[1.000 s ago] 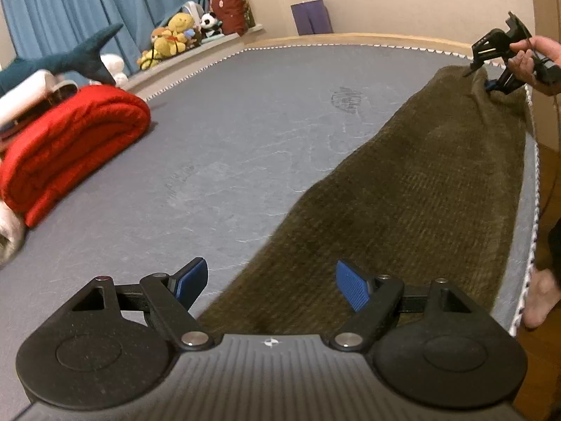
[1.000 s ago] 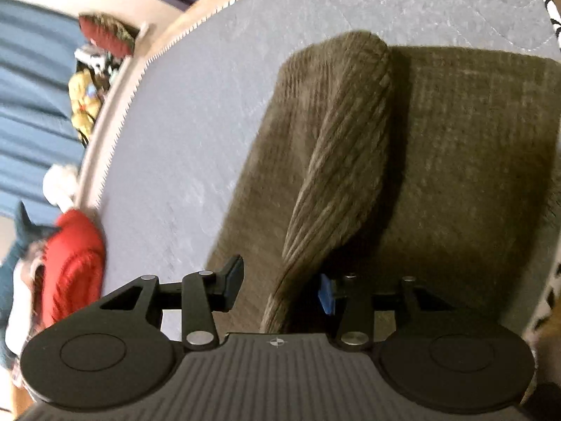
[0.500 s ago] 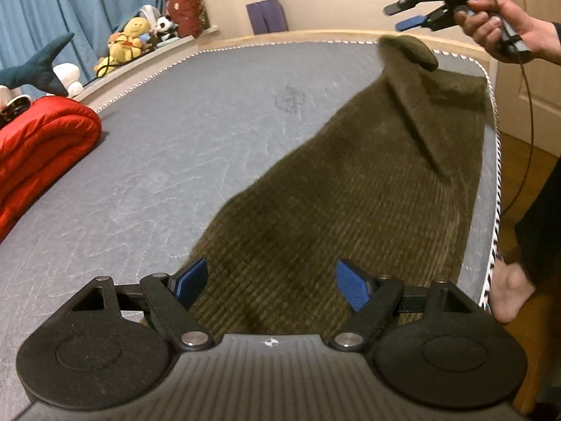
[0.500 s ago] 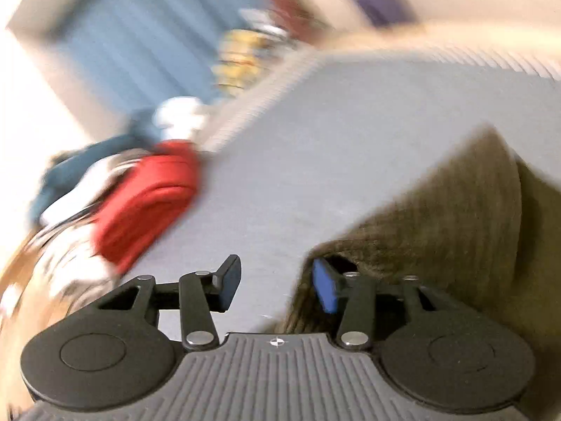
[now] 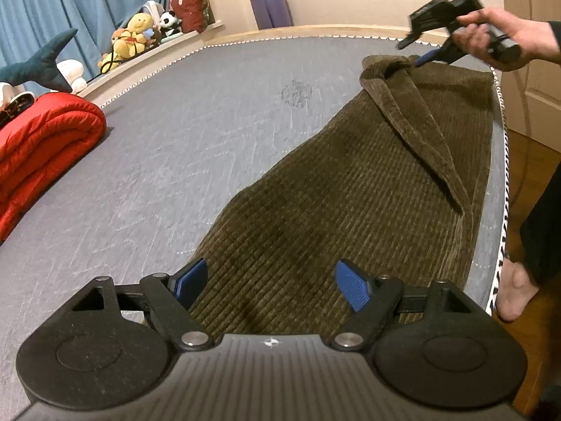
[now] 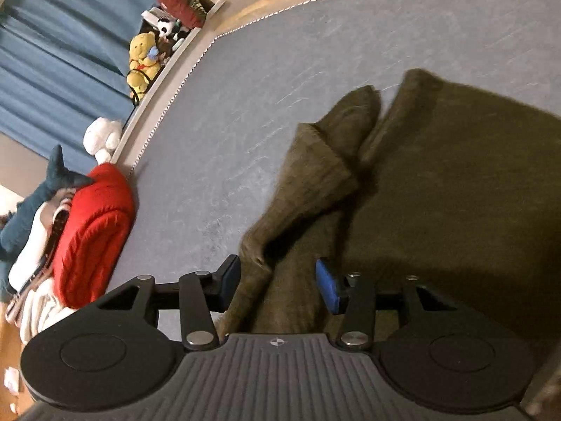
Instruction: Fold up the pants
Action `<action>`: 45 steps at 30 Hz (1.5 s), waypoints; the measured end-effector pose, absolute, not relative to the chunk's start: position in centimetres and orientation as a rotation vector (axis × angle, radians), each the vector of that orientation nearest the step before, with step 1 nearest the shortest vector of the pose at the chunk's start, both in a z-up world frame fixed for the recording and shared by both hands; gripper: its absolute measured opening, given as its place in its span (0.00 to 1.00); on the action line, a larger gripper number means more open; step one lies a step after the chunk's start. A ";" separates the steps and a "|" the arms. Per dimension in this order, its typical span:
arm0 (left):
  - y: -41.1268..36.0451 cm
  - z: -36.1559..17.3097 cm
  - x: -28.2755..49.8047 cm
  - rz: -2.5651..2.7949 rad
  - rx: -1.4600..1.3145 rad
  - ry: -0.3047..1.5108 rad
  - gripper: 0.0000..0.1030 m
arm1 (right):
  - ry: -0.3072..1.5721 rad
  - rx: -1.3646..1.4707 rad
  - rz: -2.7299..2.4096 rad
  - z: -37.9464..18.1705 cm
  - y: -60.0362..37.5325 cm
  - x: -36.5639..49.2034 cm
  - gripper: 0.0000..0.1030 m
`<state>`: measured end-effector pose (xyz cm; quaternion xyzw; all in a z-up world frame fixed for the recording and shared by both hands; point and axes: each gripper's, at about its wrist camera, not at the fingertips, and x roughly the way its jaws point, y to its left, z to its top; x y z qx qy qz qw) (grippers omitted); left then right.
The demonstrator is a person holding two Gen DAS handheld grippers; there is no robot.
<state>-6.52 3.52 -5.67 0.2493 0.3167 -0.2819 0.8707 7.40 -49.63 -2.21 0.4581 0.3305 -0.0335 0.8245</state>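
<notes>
- Jaws of the right gripper point(image 6: 277, 282), just opening, straddle a loose corduroy pants point(image 5: 350, 182) fold; the left gripper point(image 5: 270, 280) hangs spread.
- Judged step: flattening; next, regrip the hem.

Mattress point(image 5: 210, 133) bare left of pants point(image 5: 350, 193); red quilt point(image 5: 42, 140) blocks far-left edge

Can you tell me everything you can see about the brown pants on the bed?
The brown pants look like thick ribbed corduroy, dark olive-brown. They lie stretched long along the right side of the grey mattress, mostly flat. At the far end one corner is flipped back over the rest, making a raised, bunched fold. The right gripper hangs over that fold with cloth between its parted fingers. The left gripper is open over the near end.
</notes>
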 end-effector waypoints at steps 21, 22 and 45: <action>-7.6 -5.4 -7.9 -0.953 0.443 0.661 0.82 | 0.532 0.874 -0.373 1.4 -54.1 3.5 0.07; -8.3 -5.8 -8.0 -0.977 0.443 0.672 0.82 | 0.535 0.867 -0.381 1.5 -55.0 1.9 0.07; -10.3 -9.4 -7.4 -0.985 0.425 0.816 0.82 | 0.794 0.800 -0.611 -3.9 -58.6 -3.4 0.07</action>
